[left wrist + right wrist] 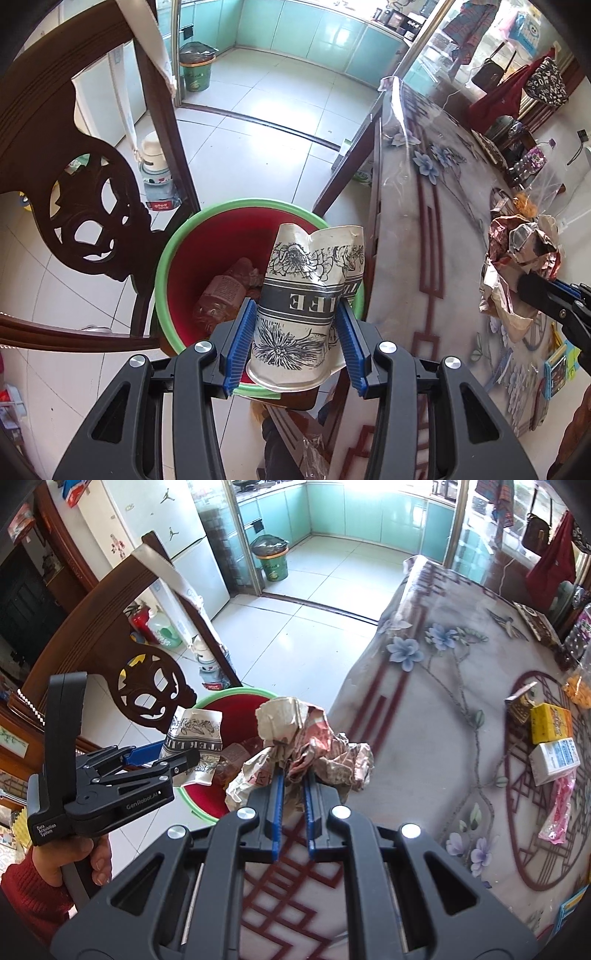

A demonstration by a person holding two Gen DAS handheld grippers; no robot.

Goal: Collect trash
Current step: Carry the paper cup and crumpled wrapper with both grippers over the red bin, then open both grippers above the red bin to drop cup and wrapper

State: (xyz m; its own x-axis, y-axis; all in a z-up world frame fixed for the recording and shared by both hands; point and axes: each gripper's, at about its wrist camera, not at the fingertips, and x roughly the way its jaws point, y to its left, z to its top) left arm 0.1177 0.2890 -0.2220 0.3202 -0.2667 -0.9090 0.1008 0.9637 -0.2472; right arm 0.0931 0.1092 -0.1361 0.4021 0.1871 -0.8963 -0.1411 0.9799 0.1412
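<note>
The crushed paper cup (306, 295) sits squeezed between the blue pads of the left claw (295, 332), hanging above the near rim of the red bin (166, 266) with its green lip — the bin stands on the floor between the carved chair (85, 206) and the edge of the tabletop (436, 221). A squashed bottle (225, 291) already lies at the bottom. The crumpled wrapper (306, 738) is pinched in the closed right claw (293, 779), which holds only a thin fold of it, and the bulk of the paper spreads loose to both sides.

The likely slip is with the cup: it hangs over the rim rather than the middle of the opening, so a release here could bounce it off the green lip and onto the tiles. Its flattened wall also gives the pads little to press on, and it may slide out early.

The wrapper looks to be above the gap between bin and tabletop — let go too soon, it could drop outside the bin or catch on the table edge. With both claws crowding one small opening, they may also knock each other or tip the bin.
</note>
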